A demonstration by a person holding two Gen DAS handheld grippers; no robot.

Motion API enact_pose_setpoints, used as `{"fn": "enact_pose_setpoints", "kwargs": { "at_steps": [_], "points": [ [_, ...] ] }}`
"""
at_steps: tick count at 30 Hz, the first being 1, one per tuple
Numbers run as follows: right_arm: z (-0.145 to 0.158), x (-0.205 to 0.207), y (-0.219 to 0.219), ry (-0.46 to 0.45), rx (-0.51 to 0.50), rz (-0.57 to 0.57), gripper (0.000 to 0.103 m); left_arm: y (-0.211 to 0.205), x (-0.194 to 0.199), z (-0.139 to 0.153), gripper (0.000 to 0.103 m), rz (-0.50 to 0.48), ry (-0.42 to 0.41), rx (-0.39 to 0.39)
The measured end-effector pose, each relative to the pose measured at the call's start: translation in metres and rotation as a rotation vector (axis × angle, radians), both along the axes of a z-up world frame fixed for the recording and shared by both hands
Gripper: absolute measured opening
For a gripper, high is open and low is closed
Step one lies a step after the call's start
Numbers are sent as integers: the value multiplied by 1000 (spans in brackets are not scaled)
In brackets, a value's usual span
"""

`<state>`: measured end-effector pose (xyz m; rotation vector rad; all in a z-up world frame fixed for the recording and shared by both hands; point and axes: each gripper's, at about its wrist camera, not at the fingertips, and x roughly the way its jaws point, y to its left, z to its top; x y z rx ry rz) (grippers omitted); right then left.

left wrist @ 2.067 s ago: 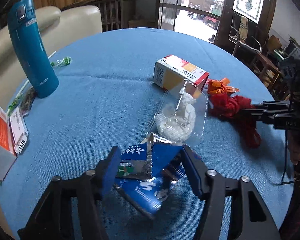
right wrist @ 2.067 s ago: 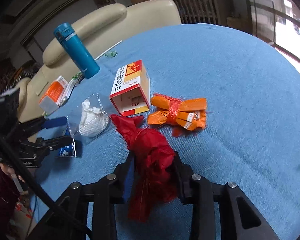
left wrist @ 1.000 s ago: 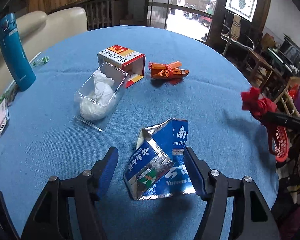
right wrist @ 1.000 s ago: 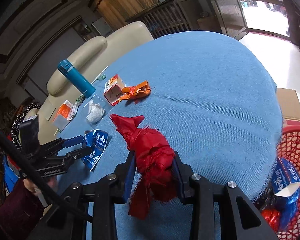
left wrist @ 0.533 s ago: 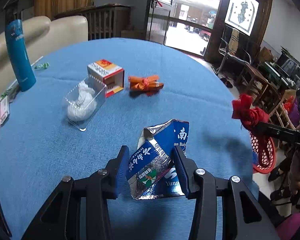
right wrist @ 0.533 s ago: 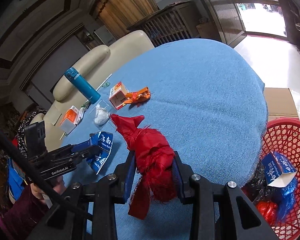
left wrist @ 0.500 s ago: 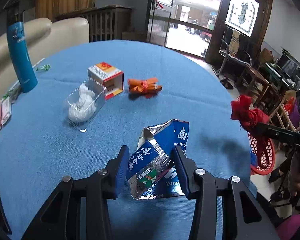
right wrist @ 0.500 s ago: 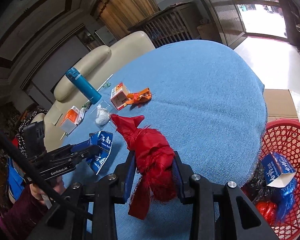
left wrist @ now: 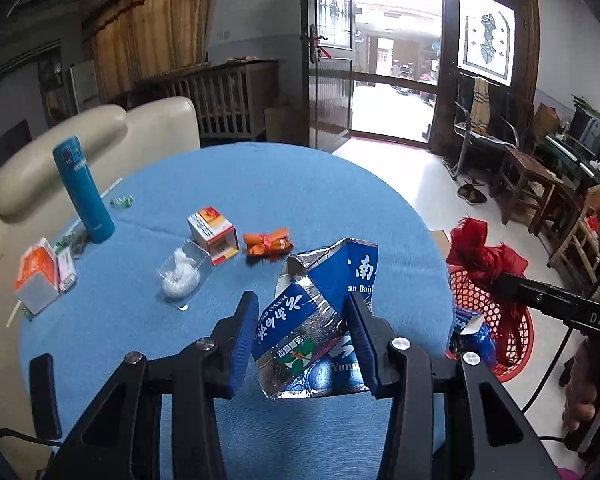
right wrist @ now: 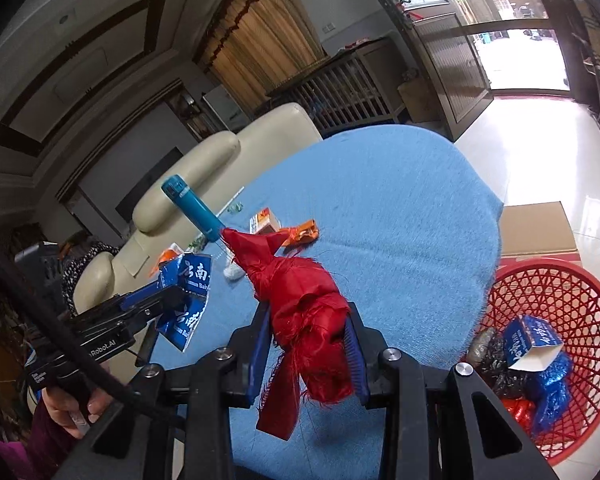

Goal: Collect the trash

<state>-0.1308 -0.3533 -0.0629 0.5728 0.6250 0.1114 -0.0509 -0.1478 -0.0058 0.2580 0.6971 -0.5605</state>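
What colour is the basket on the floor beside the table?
Red, an open lattice weave; the basket shows best in the right wrist view.

A torn blue carton (left wrist: 320, 312), silver foil lining exposed, is held crumpled and tilted above the table. A red bundle of frayed cloth (right wrist: 304, 312) is carried upright near the table's edge. In the red mesh basket (right wrist: 572, 292) on the floor, another blue carton is seen among dark scraps.

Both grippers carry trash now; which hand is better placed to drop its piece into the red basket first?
Right, probably. The right gripper, shut on the red crumpled cloth, is nearest the red mesh basket beside the table. The left gripper holds the blue foil-lined carton above the blue tabletop, farther away.
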Motion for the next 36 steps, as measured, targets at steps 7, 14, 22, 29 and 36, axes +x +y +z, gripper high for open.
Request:
{"fn": "enact_pose_setpoints", "kwargs": {
  "at_steps": [7,14,22,29,36],
  "points": [
    [23,-26,-10,-55,-7,-42,37,-11,-22,27,47,69,-92,54],
    [36,-45,-15,-96,-28,-69,37,-19,-51,43,47,66,-168,76],
    [41,-59,-26,-125,-20,-93,37,-37,-73,54,47,36,-226,94],
    [40,-70,-37,-138,4,-118,37,-49,-78,56,47,17,-239,109],
    [37,-78,-48,-142,20,-146,37,-58,-81,54,47,-3,-248,131]
  ]
}}
